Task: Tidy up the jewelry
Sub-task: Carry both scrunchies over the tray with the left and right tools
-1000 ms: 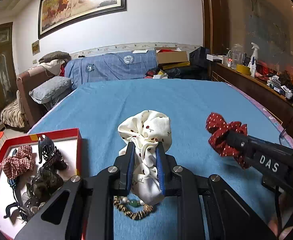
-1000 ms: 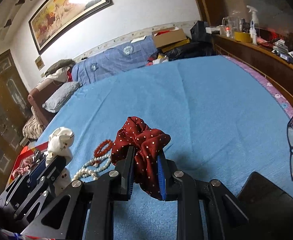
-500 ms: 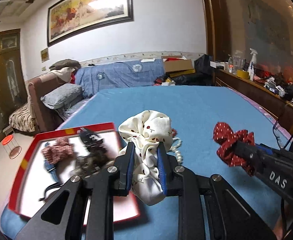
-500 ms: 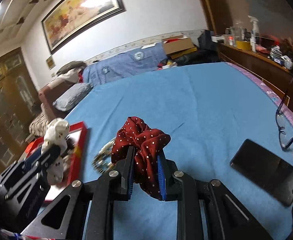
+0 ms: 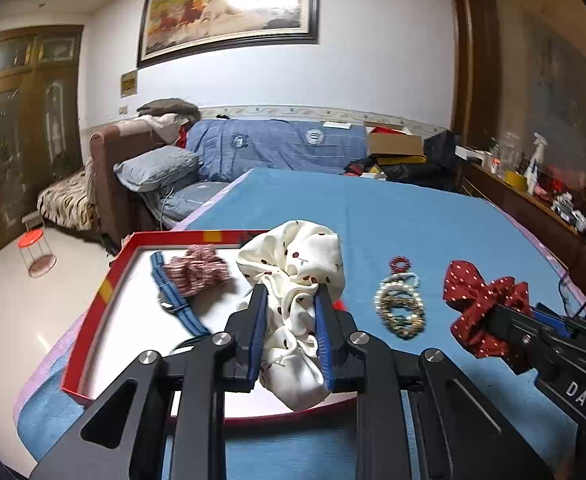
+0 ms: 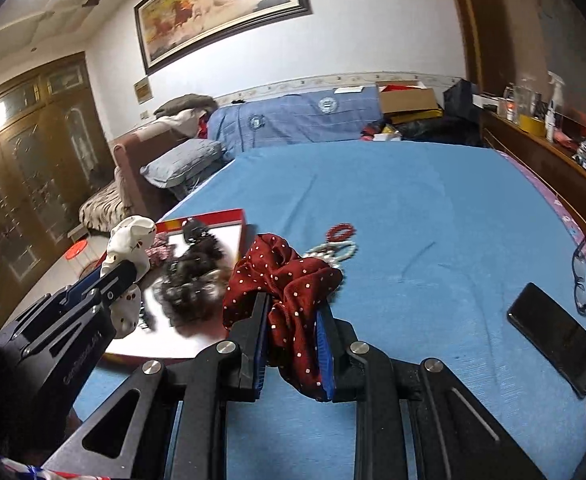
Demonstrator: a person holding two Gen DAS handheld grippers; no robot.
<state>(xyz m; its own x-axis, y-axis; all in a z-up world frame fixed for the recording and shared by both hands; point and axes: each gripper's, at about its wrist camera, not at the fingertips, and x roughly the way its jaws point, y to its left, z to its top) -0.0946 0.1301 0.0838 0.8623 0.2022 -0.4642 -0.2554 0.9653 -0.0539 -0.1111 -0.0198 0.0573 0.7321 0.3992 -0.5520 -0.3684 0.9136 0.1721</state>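
My left gripper [image 5: 289, 300] is shut on a cream cherry-print scrunchie [image 5: 297, 264] and holds it above the red-rimmed white tray [image 5: 105, 292]. My right gripper [image 6: 293, 312] is shut on a dark red dotted scrunchie [image 6: 281, 276], held over the blue bed right of the tray [image 6: 209, 218]. The tray holds a red checked scrunchie [image 5: 195, 272], a blue band [image 5: 173, 296] and dark hair clips [image 6: 189, 280]. Pearl and bead bracelets [image 5: 401, 304] and a red bead bracelet [image 6: 340, 232] lie on the bedspread. The right gripper also shows in the left wrist view [image 5: 489, 320].
A black phone [image 6: 553, 336] and glasses [image 6: 585, 280] lie on the bed at the right. A wooden ledge [image 6: 541, 148] with bottles runs along the right. The bed's left edge drops to the floor, where a red stool [image 5: 37, 252] stands.
Both grippers have moved left with their scrunchies. The left one has gone from beside the tray to above it. The bracelets now lie right of the left gripper.
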